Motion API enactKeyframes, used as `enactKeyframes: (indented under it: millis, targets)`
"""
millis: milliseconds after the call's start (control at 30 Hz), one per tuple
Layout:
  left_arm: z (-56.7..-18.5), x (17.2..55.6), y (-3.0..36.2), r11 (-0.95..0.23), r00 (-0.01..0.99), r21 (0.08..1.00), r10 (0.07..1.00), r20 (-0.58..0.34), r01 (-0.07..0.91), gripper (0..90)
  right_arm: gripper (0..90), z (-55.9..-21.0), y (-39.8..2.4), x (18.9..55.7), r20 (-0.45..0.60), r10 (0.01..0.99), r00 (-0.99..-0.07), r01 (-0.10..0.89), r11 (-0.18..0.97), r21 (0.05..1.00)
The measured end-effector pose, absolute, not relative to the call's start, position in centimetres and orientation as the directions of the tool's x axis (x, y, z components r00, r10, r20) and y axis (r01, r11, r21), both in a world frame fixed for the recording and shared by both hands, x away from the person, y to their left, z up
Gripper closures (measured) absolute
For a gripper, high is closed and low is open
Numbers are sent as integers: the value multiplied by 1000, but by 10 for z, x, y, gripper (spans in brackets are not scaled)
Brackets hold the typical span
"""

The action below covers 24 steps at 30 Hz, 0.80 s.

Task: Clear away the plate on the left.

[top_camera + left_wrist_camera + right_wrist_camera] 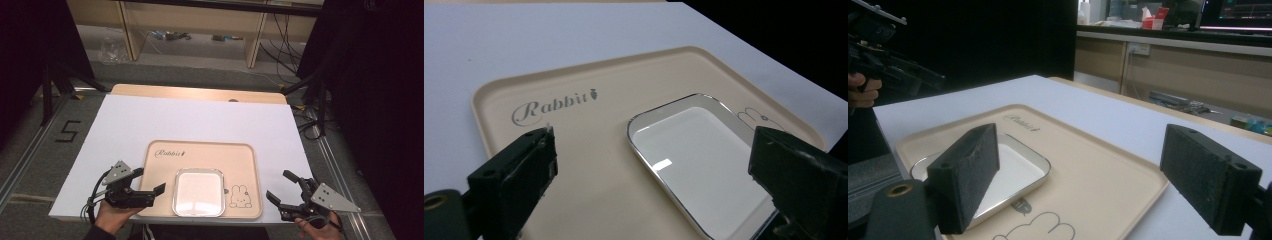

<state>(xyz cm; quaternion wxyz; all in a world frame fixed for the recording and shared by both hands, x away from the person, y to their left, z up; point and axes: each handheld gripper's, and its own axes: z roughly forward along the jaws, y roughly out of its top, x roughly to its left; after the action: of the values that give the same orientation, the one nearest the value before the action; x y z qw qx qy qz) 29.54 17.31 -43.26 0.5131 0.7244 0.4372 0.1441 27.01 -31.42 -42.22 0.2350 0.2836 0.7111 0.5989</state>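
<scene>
Beige plastic forms the serving tray (pixel 200 160), which lies flat on the white counter (pixel 150 120) toward its 6 o'clock edge. "Rabbit" is printed in script at the 11 o'clock corner of the tray, and a rabbit drawing (pixel 240 196) sits at its 5 o'clock corner.

A square metal dish (pixel 198 192) with rounded corners and a bright polished rim rests inside the tray, at 6 o'clock of the tray's centre and just beside the rabbit drawing. The dish is empty and its floor reflects light.

The left gripper (pixel 149 186) is positioned at 9 o'clock of the dish, over the tray's left edge, held in the person's left hand (pixel 112 214). Its jaws stand apart with nothing between them; in the left gripper view they frame the dish and the tray lettering.

The right gripper (pixel 281 188) is positioned at 3 o'clock of the tray, over the counter near its right edge, held in the right hand (pixel 320 231). Its jaws stand wide apart and hold nothing; in the right gripper view they frame the tray and dish.

A wooden board (pixel 200 93) projects from under the counter surface at 12 o'clock. A "5" (pixel 68 131) is marked on the floor at 9 o'clock.
</scene>
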Motion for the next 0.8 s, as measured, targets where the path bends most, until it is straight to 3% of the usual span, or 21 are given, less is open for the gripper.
enactKeyframes:
  millis: [433, 800]
  targets:
    - [-429, 284, 193, -27, 529, 904, 818, -226, 427, 59, 165, -423, -314, 270, 18, 680, -733, 125, 108, 986]
    - [-425, 268, 193, -73, 557, 913, 811, -180, 401, 66, 165, -423, -313, 270, 20, 681, -732, 128, 109, 986]
